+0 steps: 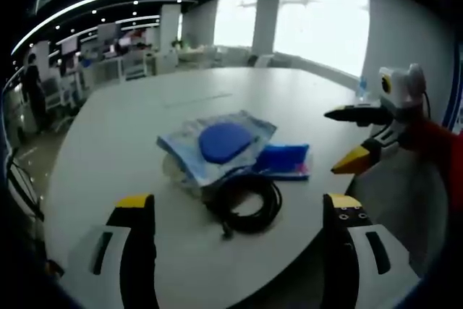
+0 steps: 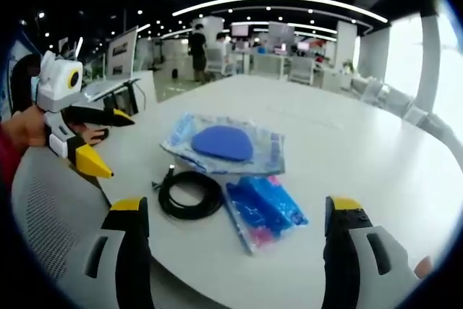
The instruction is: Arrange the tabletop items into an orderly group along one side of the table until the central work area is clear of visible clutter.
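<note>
On the white table [image 1: 130,135] lie three items close together. A clear bag with a blue oval pad [image 1: 223,141] [image 2: 222,142] sits in the middle, a coiled black cable [image 1: 244,200] [image 2: 189,193] is beside it, and a blue and pink packet [image 1: 283,161] [image 2: 264,208] touches the bag. My left gripper [image 1: 239,211] is open, hanging just short of the cable. My right gripper [image 2: 237,215] is open over the table's edge, near the packet and cable. The right gripper [image 1: 352,141] also enters the left gripper view from the right, and the left gripper [image 2: 101,142] enters the right gripper view from the left.
The rounded table edge [image 2: 173,258] is close to both grippers. A mesh chair back [image 2: 51,215] stands beside the table. Far off are office desks, monitors and a standing person [image 2: 197,48]. Wide bare tabletop [image 2: 347,128] stretches beyond the items.
</note>
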Action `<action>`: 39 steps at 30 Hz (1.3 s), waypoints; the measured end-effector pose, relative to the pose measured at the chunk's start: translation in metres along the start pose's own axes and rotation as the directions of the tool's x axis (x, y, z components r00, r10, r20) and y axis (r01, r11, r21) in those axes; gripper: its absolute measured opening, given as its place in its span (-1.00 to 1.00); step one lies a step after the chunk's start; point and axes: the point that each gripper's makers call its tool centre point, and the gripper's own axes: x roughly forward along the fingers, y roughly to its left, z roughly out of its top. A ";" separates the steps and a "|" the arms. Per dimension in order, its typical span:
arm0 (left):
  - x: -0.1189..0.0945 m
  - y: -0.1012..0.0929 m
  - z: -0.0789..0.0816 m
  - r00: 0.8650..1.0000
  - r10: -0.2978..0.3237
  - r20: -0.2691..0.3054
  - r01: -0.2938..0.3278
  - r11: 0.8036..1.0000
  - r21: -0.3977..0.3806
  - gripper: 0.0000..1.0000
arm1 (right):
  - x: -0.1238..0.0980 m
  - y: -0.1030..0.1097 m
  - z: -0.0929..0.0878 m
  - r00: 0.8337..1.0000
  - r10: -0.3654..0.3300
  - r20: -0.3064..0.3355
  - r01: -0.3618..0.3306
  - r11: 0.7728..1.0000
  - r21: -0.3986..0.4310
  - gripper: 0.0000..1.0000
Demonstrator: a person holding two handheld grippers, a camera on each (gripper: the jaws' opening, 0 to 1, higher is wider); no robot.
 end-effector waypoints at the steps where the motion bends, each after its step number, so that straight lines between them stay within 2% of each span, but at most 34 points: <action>1: 0.000 0.000 0.000 1.000 0.000 0.001 0.000 1.000 -0.001 0.86 | 0.000 0.000 0.000 1.000 0.001 -0.002 -0.001 1.000 -0.001 0.99; 39: 0.003 -0.005 -0.002 1.000 -0.026 -0.012 0.026 1.000 -0.009 0.82 | 0.002 -0.001 -0.004 1.000 0.000 -0.018 0.000 1.000 -0.001 0.99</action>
